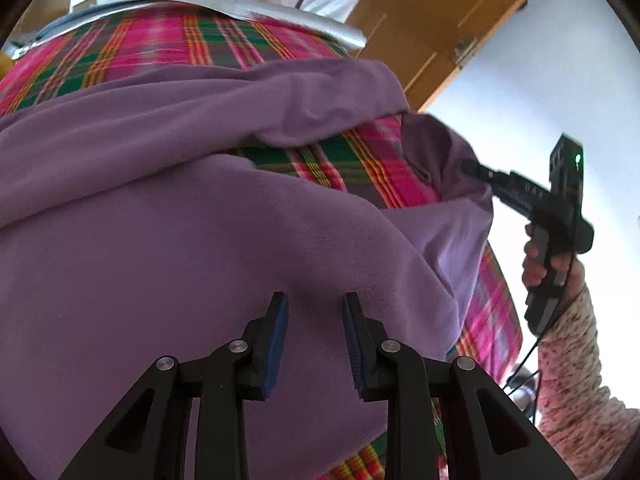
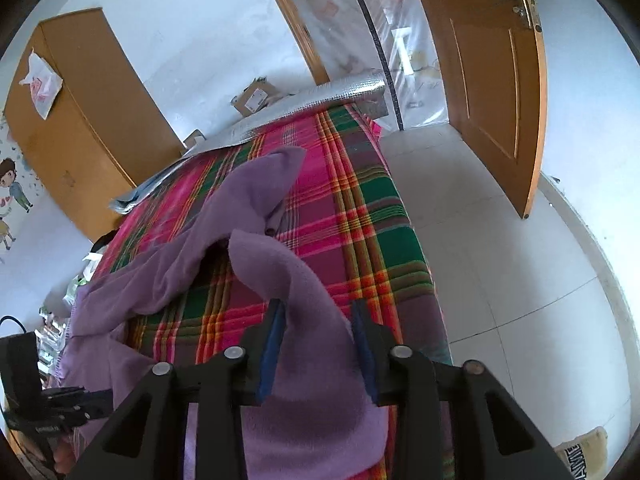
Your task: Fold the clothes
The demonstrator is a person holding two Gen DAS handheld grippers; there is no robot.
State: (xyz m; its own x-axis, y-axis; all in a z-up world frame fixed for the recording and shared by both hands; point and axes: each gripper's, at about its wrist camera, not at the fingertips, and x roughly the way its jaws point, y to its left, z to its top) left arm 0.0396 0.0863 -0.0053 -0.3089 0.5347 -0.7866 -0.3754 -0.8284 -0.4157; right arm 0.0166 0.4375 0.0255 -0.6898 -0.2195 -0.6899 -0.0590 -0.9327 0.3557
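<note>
On the plaid bed [image 2: 360, 216], the right tool [image 2: 318, 312] pinches the purple garment [image 2: 256, 200] near the bed's edge; the left tool [image 1: 314, 304] hangs spread over it.

The left wrist view looks steeply down along its hand-held gripper [image 1: 314, 304], very close over the purple fleece garment [image 1: 200, 240] on the plaid bed cover [image 1: 160, 48]. The right wrist view looks from farther back, down the bed toward the wooden door [image 2: 480, 60] at upper right. Both views share the garment, cover and door; each catches the other hand-held gripper at frame edge.
</note>
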